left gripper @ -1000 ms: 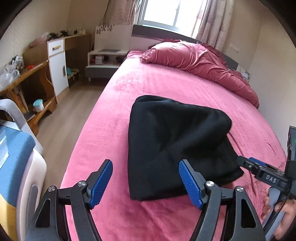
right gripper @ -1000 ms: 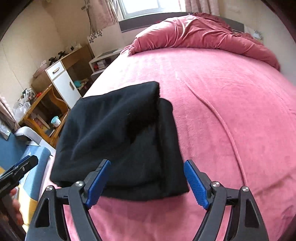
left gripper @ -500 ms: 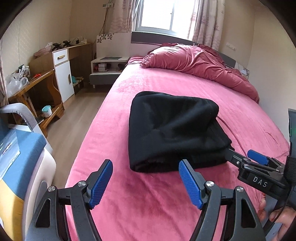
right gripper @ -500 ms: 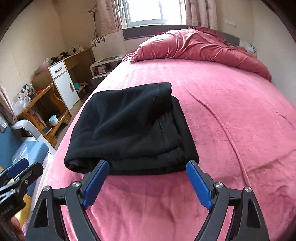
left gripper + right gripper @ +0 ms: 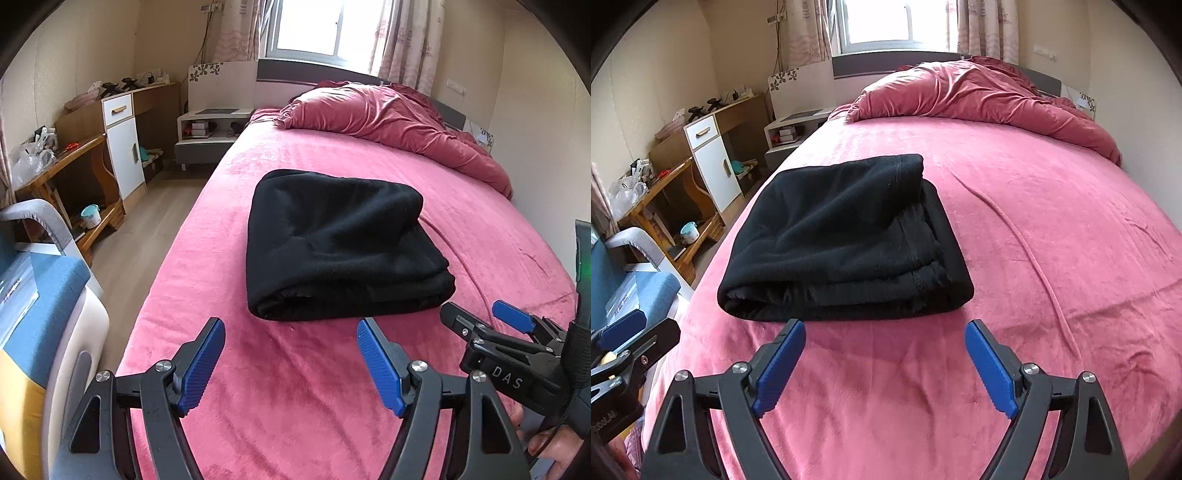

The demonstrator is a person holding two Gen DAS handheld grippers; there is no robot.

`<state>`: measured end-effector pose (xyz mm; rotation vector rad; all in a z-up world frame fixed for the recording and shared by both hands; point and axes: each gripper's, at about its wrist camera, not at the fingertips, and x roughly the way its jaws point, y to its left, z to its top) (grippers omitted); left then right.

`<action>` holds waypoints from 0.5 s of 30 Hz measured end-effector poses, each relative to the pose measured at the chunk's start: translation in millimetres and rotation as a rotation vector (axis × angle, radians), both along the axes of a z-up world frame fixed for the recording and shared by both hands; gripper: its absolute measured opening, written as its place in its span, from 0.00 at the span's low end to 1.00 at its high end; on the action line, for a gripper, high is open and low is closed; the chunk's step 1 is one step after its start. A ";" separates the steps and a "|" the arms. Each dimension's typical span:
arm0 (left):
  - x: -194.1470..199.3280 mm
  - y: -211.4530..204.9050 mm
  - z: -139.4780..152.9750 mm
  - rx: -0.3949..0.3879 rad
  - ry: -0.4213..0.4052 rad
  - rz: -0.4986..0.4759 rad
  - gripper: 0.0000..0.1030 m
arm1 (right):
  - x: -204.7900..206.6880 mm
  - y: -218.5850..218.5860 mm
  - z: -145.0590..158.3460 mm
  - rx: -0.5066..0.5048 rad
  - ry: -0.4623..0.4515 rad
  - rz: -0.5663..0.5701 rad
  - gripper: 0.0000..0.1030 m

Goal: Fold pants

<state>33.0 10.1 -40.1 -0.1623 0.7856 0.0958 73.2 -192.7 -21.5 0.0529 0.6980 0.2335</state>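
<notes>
Left gripper [image 5: 291,363] wide and empty, right gripper [image 5: 885,363] empty with jaws opening, I see both hovering just short of folded black pants [image 5: 842,240] lying on pink bed [image 5: 1052,229], untouched

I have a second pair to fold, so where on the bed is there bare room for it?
Bare bedsheet lies between the folded black pants and the wall side, and in front of the pants. The crumpled duvet crowds the headboard end.
</notes>
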 end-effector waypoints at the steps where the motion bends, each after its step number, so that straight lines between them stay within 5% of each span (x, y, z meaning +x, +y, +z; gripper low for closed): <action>1: -1.0 -0.5 0.3 0.000 -0.002 -0.001 0.73 | -0.9 -0.4 0.3 0.001 -0.002 -0.002 0.86; 15: -5.7 3.1 0.7 0.002 0.005 0.034 0.73 | -6.2 0.0 3.7 -0.003 -0.023 0.005 0.87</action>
